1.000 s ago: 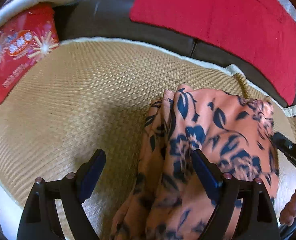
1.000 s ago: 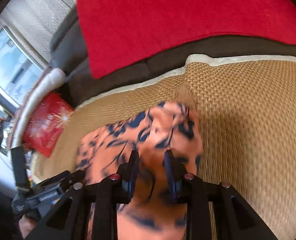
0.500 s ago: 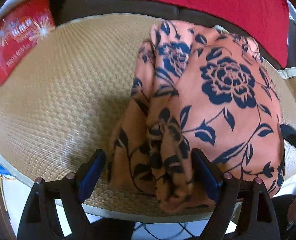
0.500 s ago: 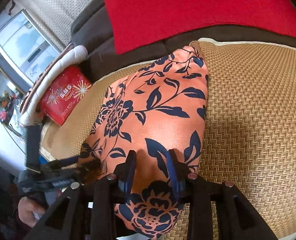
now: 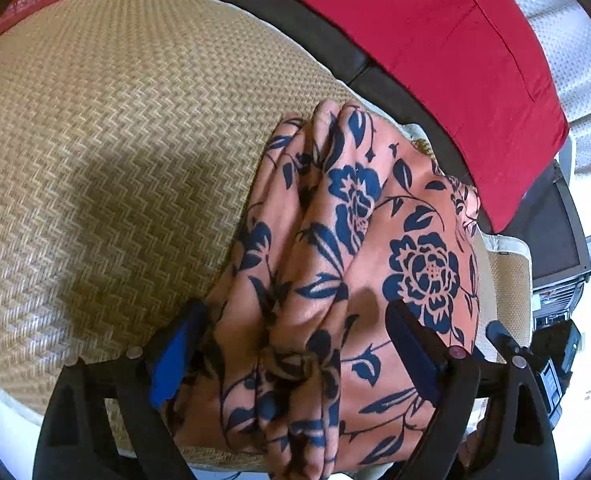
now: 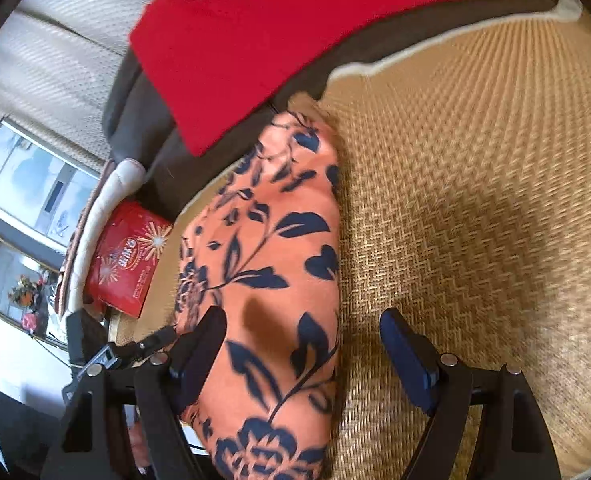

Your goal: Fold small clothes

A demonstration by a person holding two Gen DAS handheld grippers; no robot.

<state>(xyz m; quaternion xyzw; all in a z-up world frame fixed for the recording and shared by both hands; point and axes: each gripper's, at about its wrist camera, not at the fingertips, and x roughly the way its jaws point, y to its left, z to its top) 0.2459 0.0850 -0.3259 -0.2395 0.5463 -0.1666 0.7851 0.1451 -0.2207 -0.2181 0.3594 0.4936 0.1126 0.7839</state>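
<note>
Left wrist view: left gripper [image 5: 295,360] stood wide, unclenched, straddling the bunched floral garment [image 5: 359,264] on the woven mat [image 5: 115,140]; ridges could set as creases.

Right wrist view: right gripper [image 6: 303,344] had just been opening, released (garment edge between jaws); that edge could spring back.

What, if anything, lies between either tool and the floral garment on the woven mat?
Nothing visible does. The left tool stands open straddling the bunched floral garment, and the right tool, whose jaws have just been opening, stands over the garment's edge on the woven mat with nothing between.
</note>
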